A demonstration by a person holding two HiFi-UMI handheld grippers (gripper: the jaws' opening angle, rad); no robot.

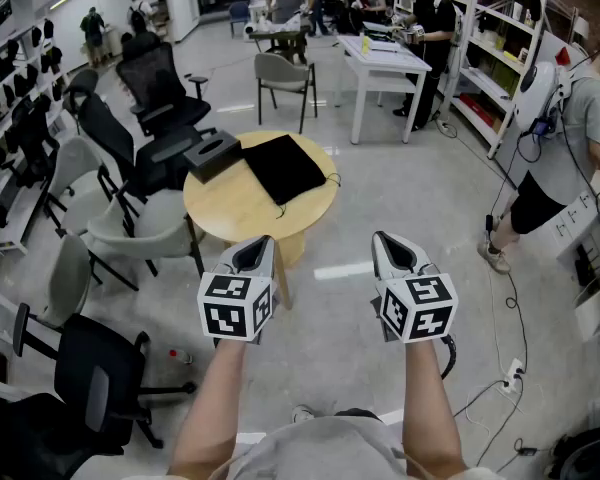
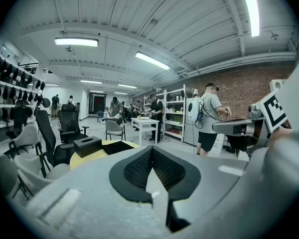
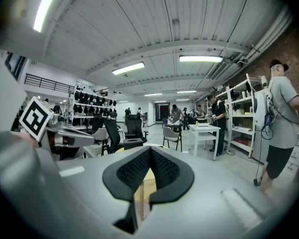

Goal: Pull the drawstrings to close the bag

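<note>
A flat black drawstring bag lies on the round wooden table, its thin cords trailing off its right and near edges. My left gripper and right gripper hang side by side in the air on the near side of the table, well short of the bag. Both are shut with nothing between their jaws. In the left gripper view the bag shows low and far beyond the shut left gripper. In the right gripper view the shut right gripper covers most of the table.
A black box sits on the table's far left. Office chairs crowd the left side. A white table and shelves stand at the back right. A person stands at the right, near cables on the floor.
</note>
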